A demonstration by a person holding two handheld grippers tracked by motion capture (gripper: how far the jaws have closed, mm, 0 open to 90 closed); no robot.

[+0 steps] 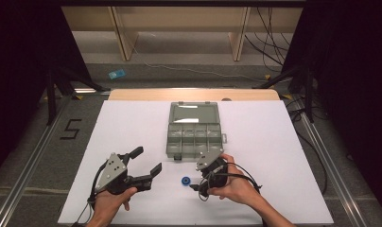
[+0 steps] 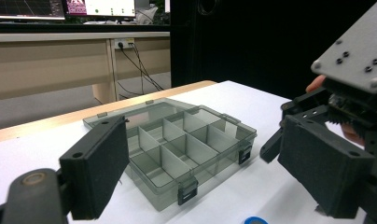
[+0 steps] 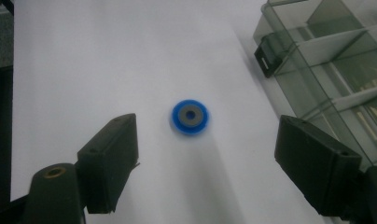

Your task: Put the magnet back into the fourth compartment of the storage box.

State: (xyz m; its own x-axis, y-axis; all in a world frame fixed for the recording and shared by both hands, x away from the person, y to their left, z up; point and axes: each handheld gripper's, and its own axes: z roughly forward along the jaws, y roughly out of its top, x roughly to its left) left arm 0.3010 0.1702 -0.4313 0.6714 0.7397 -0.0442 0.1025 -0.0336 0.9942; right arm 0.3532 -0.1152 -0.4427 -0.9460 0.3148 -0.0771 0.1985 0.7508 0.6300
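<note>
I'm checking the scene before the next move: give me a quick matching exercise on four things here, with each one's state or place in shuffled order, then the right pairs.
Column one:
1. organizer box
2. blue ring
3. left tool
4. right tool

Column two:
A. lies flat on the white sheet, just short of the box
B. open, aimed down at the small round part
C. lid folded back, compartments exposed
D. open, held left of the round part, pointing toward the box

Pairs: 1-C, 2-A, 3-D, 4-B
</note>
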